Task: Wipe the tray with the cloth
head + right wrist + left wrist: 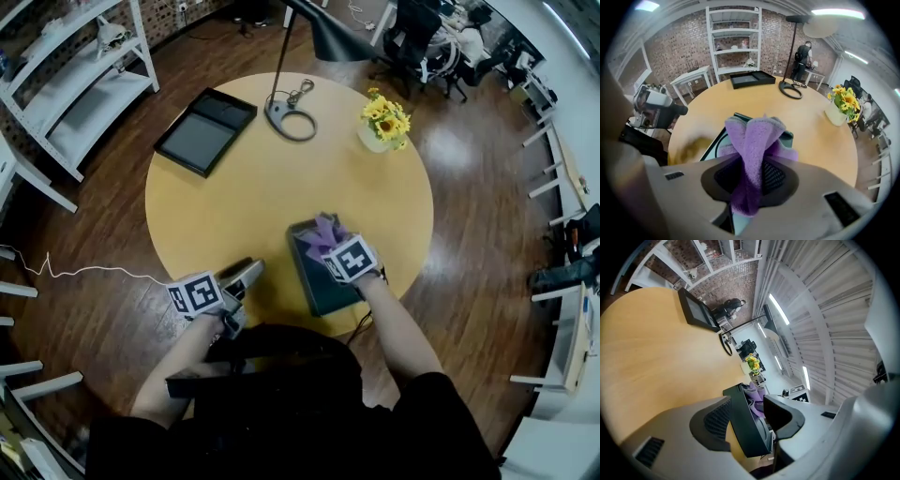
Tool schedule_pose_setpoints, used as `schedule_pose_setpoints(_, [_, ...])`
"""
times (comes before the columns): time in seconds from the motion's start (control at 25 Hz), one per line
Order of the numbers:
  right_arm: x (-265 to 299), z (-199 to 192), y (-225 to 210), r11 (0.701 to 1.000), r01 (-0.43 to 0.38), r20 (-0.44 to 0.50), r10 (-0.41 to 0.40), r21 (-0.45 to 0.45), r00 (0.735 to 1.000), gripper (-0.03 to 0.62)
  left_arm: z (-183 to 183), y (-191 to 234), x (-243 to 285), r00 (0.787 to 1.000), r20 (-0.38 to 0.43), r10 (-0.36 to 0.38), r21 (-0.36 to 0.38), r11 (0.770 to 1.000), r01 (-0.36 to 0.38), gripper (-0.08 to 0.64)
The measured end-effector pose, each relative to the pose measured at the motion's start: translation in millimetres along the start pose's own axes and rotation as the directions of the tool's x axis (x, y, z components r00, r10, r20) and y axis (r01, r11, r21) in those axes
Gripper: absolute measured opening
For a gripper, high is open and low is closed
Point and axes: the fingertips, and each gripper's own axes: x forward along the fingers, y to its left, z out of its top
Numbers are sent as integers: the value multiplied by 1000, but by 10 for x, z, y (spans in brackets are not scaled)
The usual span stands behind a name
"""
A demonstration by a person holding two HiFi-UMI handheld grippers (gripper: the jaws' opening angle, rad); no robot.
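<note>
A dark tray (pixel 323 286) lies near the front edge of the round wooden table (pixel 234 197). My right gripper (pixel 335 247) is over the tray's far end, pointing steeply down, shut on a bunched purple cloth (pixel 324 232). In the right gripper view the cloth (pixel 752 136) stands up between the pads of the right gripper (pixel 749 173), with the tray (pixel 717 143) beneath. My left gripper (pixel 251 272) lies nearly level to the left of the tray, apart from it, jaws open. In the left gripper view, past the left gripper (pixel 747 404), the tray (pixel 745 427) and cloth (pixel 757 392) show.
A second black tray (pixel 206 129) lies at the table's far left. A lamp base (pixel 291 120) with keys stands at the back, a vase of yellow flowers (pixel 382 122) at the back right. White shelves (pixel 75 84) stand beyond on the left.
</note>
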Motion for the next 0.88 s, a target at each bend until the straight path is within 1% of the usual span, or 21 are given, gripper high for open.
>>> schedule_pose_setpoints(0.12, [-39, -169, 74, 999, -14, -13, 15, 31, 1000, 94, -34, -40, 133, 999, -35, -30, 12, 999, 30, 195])
schedule_pose_setpoints(0.28, [-153, -414, 217, 988, -84, -12, 86, 126, 996, 94, -93, -125, 304, 995, -79, -61, 18, 998, 63, 195])
schedule_pose_setpoints(0.36, [-216, -574, 287, 985, -109, -37, 114, 132, 993, 94, -143, -172, 377, 992, -101, -74, 19, 997, 77, 195])
schedule_pose_setpoints(0.48, [-305, -789, 364, 985, -126, -81, 136, 117, 987, 94, -228, -224, 468, 987, -124, -97, 9, 995, 99, 195])
schedule_pose_setpoints(0.68, [-381, -952, 416, 978, -152, -103, 168, 143, 980, 94, -351, -274, 584, 982, -151, -112, -8, 994, 112, 195])
schedule_pose_setpoints(0.76, [-409, -1022, 457, 973, -182, -140, 202, 144, 969, 94, -378, -287, 612, 981, -158, -112, -5, 994, 112, 195])
schedule_pose_setpoints(0.88, [-471, -1151, 526, 956, -257, -216, 283, 139, 934, 94, -373, -309, 630, 982, -153, -109, 0, 994, 110, 195])
